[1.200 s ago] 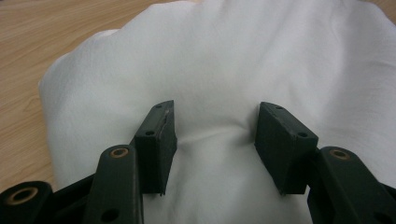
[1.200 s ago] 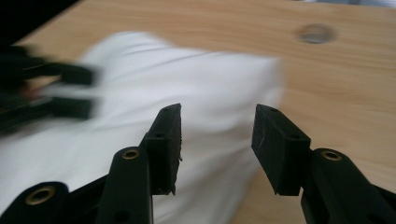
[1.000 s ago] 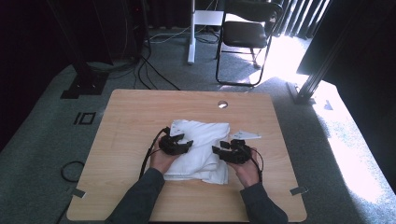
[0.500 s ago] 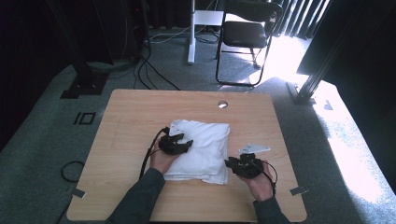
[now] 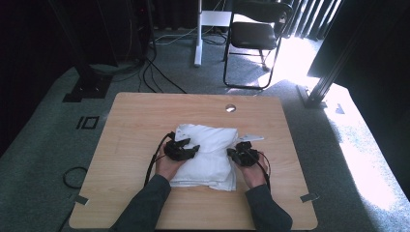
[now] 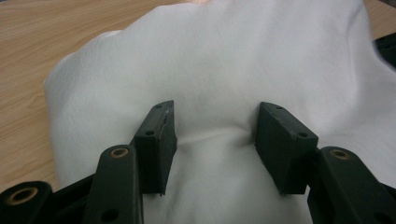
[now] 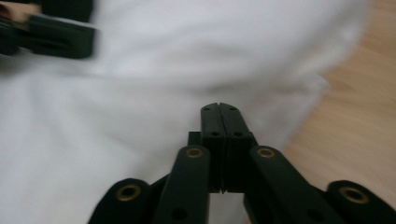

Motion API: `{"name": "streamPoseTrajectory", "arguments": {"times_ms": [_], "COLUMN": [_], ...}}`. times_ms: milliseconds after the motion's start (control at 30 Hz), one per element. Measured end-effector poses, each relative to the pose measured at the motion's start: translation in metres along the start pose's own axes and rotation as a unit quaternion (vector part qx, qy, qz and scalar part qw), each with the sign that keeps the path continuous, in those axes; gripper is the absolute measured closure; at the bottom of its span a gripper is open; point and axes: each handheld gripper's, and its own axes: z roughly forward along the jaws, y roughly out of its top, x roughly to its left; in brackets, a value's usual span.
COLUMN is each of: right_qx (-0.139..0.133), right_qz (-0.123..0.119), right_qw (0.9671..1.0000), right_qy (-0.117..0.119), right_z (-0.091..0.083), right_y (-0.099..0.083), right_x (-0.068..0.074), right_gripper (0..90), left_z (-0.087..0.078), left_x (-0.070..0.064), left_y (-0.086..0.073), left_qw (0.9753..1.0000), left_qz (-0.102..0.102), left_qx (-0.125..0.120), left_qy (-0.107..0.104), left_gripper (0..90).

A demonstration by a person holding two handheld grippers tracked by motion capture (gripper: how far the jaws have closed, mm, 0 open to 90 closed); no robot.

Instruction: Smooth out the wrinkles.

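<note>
A folded white cloth [image 5: 210, 157] lies in the middle of the wooden table [image 5: 140, 121]. My left gripper [image 5: 186, 149] rests on the cloth's left part. In the left gripper view its jaws stand open [image 6: 215, 140], pressed down on the white cloth [image 6: 224, 65], with a shallow crease between them. My right gripper [image 5: 239, 153] sits at the cloth's right edge. Seen from the right gripper view, it is shut [image 7: 219, 109] with nothing between its jaws, hovering over the cloth [image 7: 140, 93] near its border with the table [image 7: 355, 116].
A black chair [image 5: 254, 34] and cables [image 5: 159, 72] stand on the floor beyond the table's far edge. A small round hole [image 5: 230, 108] is in the tabletop near the far side. The left gripper [image 7: 51, 32] appears blurred in the right gripper view.
My right gripper drew back toward the near edge half a second ago and has now returned to the cloth's right edge. The left gripper has stayed on the cloth.
</note>
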Motion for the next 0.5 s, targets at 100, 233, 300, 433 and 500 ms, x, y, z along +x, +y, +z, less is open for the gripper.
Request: {"name": "streamPoseTrajectory", "arguments": {"times_ms": [100,233,300,433,500], "right_qx": [0.003,-0.073,-0.102,-0.121,-0.103], "right_qz": [0.025,0.001,-0.030,-0.087,-0.115], "right_qw": [0.9990,0.9973,0.9942,0.9878,0.9877], "right_qy": [-0.038,-0.004,0.016,0.044,0.026], "right_z": [-0.010,-0.033,-0.040,-0.035,-0.021], "right_y": [-0.011,-0.004,0.004,0.016,0.017], "right_x": [-0.013,-0.004,0.010,0.041,0.050], "right_gripper": [86.7,59.8,52.1,47.0,48.2], "left_z": [-0.005,-0.025,-0.035,-0.051,-0.047], "left_x": [0.001,0.000,0.002,0.012,0.011], "left_y": [0.003,0.012,0.015,0.017,0.013], "left_qw": [0.9999,0.9991,0.9982,0.9961,0.9969], "left_qz": [-0.006,-0.003,-0.004,-0.025,-0.022], "left_qx": [-0.007,-0.040,-0.059,-0.084,-0.071], "left_qy": [-0.012,-0.017,-0.012,-0.011,-0.026], "left_gripper": [46.3,45.1,44.8,47.3,50.2]}}
